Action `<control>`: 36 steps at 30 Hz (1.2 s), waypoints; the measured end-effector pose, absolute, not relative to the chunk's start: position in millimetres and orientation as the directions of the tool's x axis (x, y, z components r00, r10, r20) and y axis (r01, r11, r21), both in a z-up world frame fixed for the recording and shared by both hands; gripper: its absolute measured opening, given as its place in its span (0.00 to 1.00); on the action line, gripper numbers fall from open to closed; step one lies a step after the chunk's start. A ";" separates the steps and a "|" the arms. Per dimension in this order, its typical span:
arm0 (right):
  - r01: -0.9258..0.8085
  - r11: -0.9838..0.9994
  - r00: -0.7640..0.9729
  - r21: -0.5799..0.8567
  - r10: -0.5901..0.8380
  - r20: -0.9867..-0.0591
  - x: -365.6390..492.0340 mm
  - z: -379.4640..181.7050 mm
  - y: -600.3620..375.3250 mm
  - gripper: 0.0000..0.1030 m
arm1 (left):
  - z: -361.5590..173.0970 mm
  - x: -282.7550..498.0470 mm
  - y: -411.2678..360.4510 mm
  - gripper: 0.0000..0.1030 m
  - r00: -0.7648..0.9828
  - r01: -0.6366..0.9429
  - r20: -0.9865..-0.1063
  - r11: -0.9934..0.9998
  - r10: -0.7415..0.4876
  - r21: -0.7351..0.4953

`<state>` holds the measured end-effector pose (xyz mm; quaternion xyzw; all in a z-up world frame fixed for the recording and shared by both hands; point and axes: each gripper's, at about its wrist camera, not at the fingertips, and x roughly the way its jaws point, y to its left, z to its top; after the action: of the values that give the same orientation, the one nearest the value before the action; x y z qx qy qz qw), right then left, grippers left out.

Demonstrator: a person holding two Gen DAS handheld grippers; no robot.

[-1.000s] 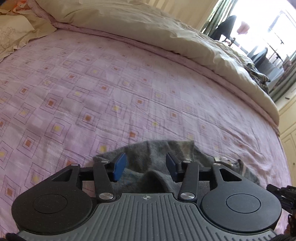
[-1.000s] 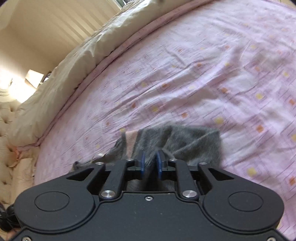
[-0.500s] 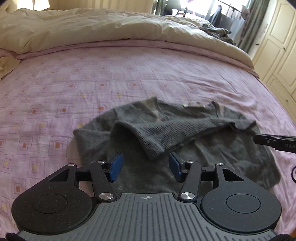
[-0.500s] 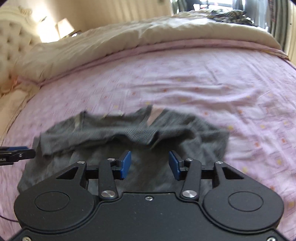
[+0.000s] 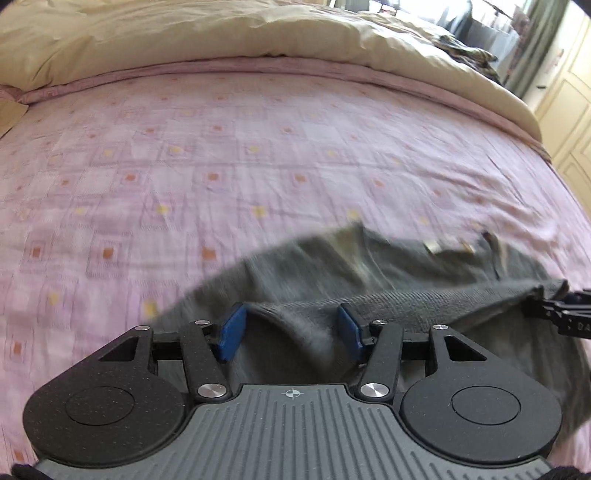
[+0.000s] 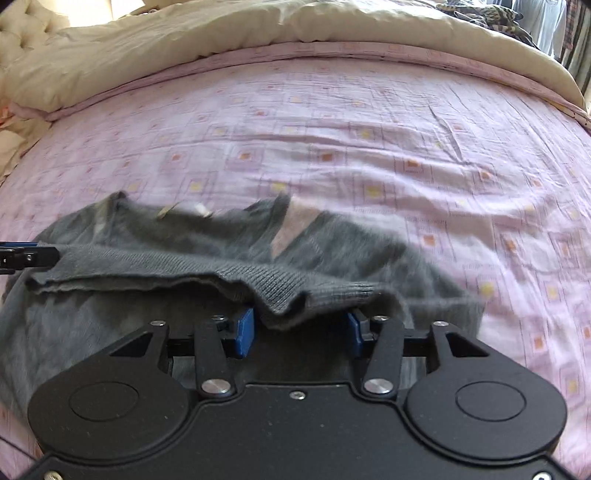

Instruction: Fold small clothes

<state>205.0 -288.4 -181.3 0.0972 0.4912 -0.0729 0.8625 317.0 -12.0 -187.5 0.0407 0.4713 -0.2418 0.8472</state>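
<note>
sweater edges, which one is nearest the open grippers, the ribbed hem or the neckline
The ribbed hem. It is doubled back toward both cameras and lies just at the fingertips of the right gripper and left gripper; the neckline lies farther off, toward the duvet.

under me a bed (image 5: pixel 258 155) spreads wide, its pink sheet (image 6: pixel 369 155) printed with squares, orange and yellow at their centres, and creased on my right. a cream duvet (image 5: pixel 221 33) is bunched along the far edge. past it stand pale cupboard doors (image 5: pixel 565 122) and curtains (image 5: pixel 532 48).
</note>
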 end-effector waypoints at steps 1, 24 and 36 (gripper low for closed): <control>0.229 0.969 0.506 0.095 -0.035 -0.862 210.7 -181.7 -291.4 0.55 | -186.5 324.2 -11.8 0.51 0.451 0.439 -0.818 0.887 -0.357 -0.145; 0.255 0.948 0.538 0.191 0.025 -0.843 189.1 -163.2 -243.5 0.62 | -170.5 260.3 -29.8 0.56 0.384 0.643 -0.807 0.757 -0.450 -0.116; 0.154 0.981 0.530 0.118 0.019 -0.848 159.7 -153.5 -206.9 0.78 | -180.8 347.0 4.6 0.56 0.461 0.316 -0.851 0.942 -0.254 -0.110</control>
<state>159.7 -206.9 -153.5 0.0893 0.4831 -0.0388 0.8702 347.0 4.6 -180.8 0.0314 0.4918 -0.1667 0.8540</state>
